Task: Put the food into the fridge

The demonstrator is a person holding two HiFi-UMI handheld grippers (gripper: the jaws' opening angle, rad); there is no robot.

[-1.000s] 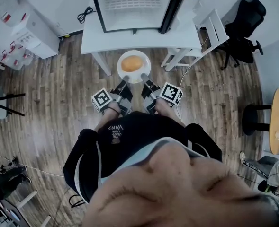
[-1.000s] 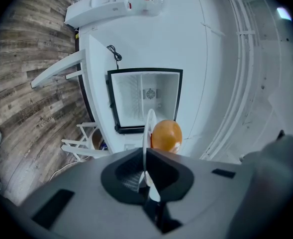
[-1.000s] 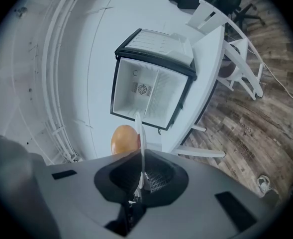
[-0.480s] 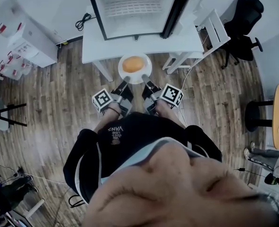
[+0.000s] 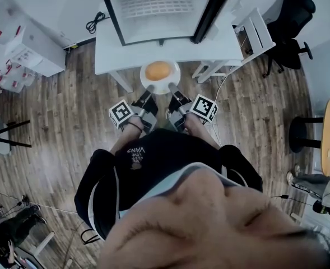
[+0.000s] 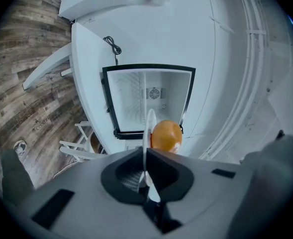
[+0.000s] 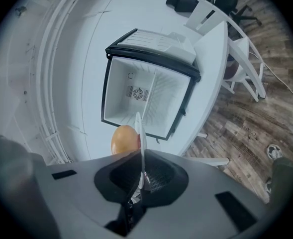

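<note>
Bright, even indoor light fills all three views, with only faint, soft shadows on the wooden floor (image 5: 64, 111). The open fridge (image 5: 159, 7) and the white worktop (image 5: 111, 52) at the far side are nearly washed out, so the white plate (image 6: 150, 126), seen edge-on, almost melts into them. Wide-angle lenses bend straight lines strongly toward the edges. Both gripper views sit in a round frame with black corners. Nearest the lens, the grey bodies of the left claw (image 6: 147, 172) and right claw (image 7: 141, 176) are soft and out of focus; farther things stay fairly sharp.
</note>
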